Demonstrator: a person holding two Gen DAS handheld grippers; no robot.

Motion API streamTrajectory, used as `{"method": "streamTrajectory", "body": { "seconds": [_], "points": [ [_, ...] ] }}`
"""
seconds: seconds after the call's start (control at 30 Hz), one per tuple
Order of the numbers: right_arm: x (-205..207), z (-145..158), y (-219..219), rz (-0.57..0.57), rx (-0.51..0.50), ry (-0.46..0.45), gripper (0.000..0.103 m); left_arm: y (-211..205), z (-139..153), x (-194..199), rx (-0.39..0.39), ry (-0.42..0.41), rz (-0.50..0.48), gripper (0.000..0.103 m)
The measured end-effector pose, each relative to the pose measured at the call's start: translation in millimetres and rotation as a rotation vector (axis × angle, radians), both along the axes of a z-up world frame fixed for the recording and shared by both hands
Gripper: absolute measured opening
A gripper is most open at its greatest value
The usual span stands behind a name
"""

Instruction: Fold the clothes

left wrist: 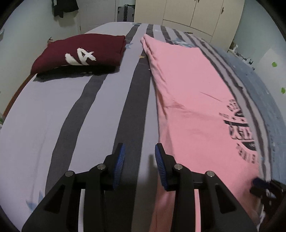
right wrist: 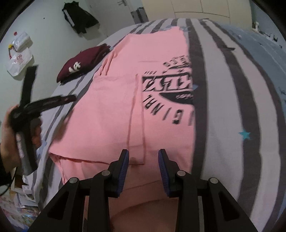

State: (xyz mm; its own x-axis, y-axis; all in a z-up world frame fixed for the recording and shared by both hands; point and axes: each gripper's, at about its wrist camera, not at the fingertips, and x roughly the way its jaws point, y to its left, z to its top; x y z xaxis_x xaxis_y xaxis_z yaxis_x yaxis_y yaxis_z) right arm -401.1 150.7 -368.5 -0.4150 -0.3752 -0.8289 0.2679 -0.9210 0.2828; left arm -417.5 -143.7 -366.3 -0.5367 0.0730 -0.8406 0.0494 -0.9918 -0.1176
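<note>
- Bed (left wrist: 59,114) with a striped grey and pale sheet carries everything; a pink T-shirt (left wrist: 189,100) lies spread along it, partly folded lengthwise, its black print toward one side.
- Left wrist view alone shows the full face of the folded maroon garment (left wrist: 80,53) with white lettering, lying well apart from the pink shirt toward the far left of the bed; it also shows cream wardrobe doors (left wrist: 193,16) behind the bed; the other tool appears only as a dark blur at the lower right edge.
- Right wrist view alone shows the shirt's print (right wrist: 168,83) nearly whole, a narrow folded strip (right wrist: 136,121) of pink cloth running down the middle toward the camera, and a white bag (right wrist: 18,61) against the wall; the maroon garment (right wrist: 78,67) is small and far off there.
- Right wrist view also shows a hand (right wrist: 8,135) at the left edge gripping the left gripper's handle, the tool angled down over the sheet beside the shirt's edge; motion blur softens it.
- Left gripper (left wrist: 140,151): blue-padded fingers apart with nothing between them, hanging over bare striped sheet just beside the shirt's long edge.
- Right gripper (right wrist: 143,156): fingers apart, empty, tilted down above the near end of the pink shirt, the end of the folded strip lying below the gap.
</note>
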Motion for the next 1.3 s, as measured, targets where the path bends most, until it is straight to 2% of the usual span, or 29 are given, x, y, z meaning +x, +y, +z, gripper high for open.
{"method": "streamTrajectory", "body": {
  "seconds": [0.13,0.3,0.5,0.63,0.67,0.73,0.77,0.8,1.13,1.23,1.27,1.3],
  "points": [
    [3.6,7.0,17.7,-0.038,0.016,0.004,0.031,4.4,10.8,19.8,0.042,-0.015,-0.01,0.032],
    [17.0,8.6,38.9,-0.07,0.032,-0.005,0.031,14.5,20.9,72.5,0.055,-0.047,-0.025,0.034],
    [40.8,1.3,42.8,-0.073,0.019,-0.038,0.031,22.2,7.4,112.9,0.041,-0.098,-0.058,0.036],
    [47.9,4.1,43.7,-0.107,-0.019,-0.038,0.032,27.0,-6.5,117.6,0.027,-0.122,-0.065,0.036],
    [47.9,6.1,43.5,-0.116,-0.032,-0.034,0.035,27.8,-10.2,115.3,0.025,-0.123,-0.063,0.036],
    [47.4,9.4,42.8,-0.134,-0.053,-0.028,0.046,29.6,-15.3,111.9,0.021,-0.126,-0.06,0.036],
    [46.5,9.7,41.8,-0.141,-0.055,-0.028,0.058,30.8,-15.9,110.3,0.031,-0.12,-0.061,0.036],
    [45.8,8.0,40.5,-0.143,-0.054,-0.033,0.061,32.0,-16.5,108.8,0.04,-0.114,-0.061,0.037],
    [45.7,-21.2,28.3,-0.123,-0.089,-0.086,0.063,46.1,-23.3,106.9,0.095,-0.107,-0.08,0.037],
    [42.9,-24.8,26.3,-0.102,-0.087,-0.084,0.06,51.7,-25.4,104.6,0.084,-0.108,-0.086,0.031],
    [42.1,-24.8,26.6,-0.097,-0.084,-0.083,0.055,52.6,-25.5,104.0,0.08,-0.106,-0.088,0.019],
    [41.2,-24.9,28.2,-0.094,-0.083,-0.087,0.031,53.4,-25.5,103.5,0.078,-0.104,-0.088,0.01]
  ]
}}
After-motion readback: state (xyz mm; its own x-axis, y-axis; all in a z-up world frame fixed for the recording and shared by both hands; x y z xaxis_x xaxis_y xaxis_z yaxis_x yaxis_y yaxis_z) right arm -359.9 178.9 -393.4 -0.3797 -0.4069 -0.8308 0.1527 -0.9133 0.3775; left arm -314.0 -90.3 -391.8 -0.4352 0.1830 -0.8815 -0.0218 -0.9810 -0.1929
